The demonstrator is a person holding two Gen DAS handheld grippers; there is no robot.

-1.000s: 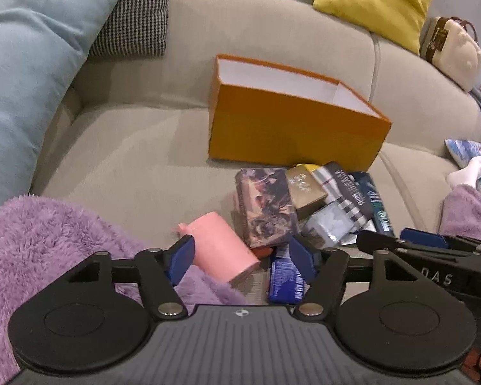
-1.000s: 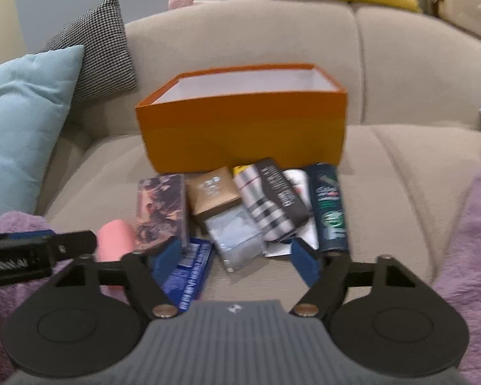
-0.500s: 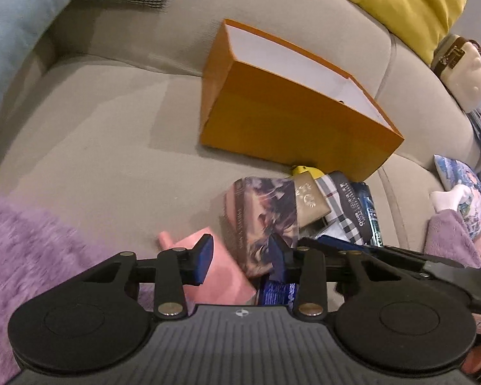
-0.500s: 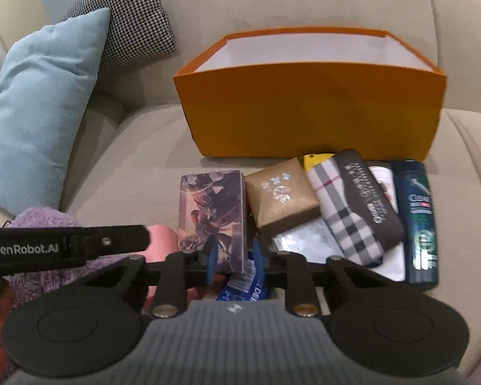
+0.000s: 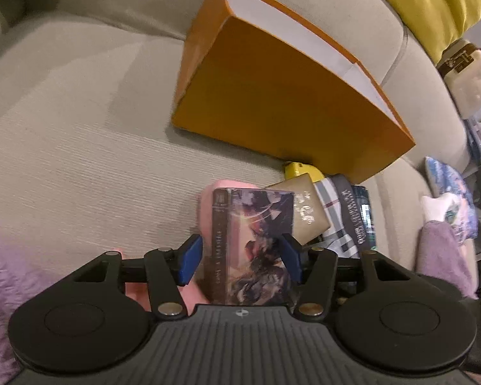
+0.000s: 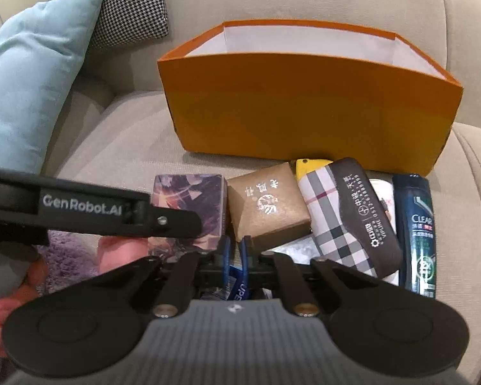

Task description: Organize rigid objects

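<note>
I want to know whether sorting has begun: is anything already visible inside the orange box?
No, in the right wrist view the orange box shows only bare white inner walls, though its floor is hidden.

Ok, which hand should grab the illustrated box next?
Left. The left gripper, jaws just opened wider, straddles the illustrated box; the right gripper is shut on the blue packet.

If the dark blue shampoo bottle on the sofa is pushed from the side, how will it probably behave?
The shampoo bottle lies on its side on the soft sofa cushion, so it may roll a little. Its glossy plastic looks slippery. It seems stiff, not floppy.
</note>
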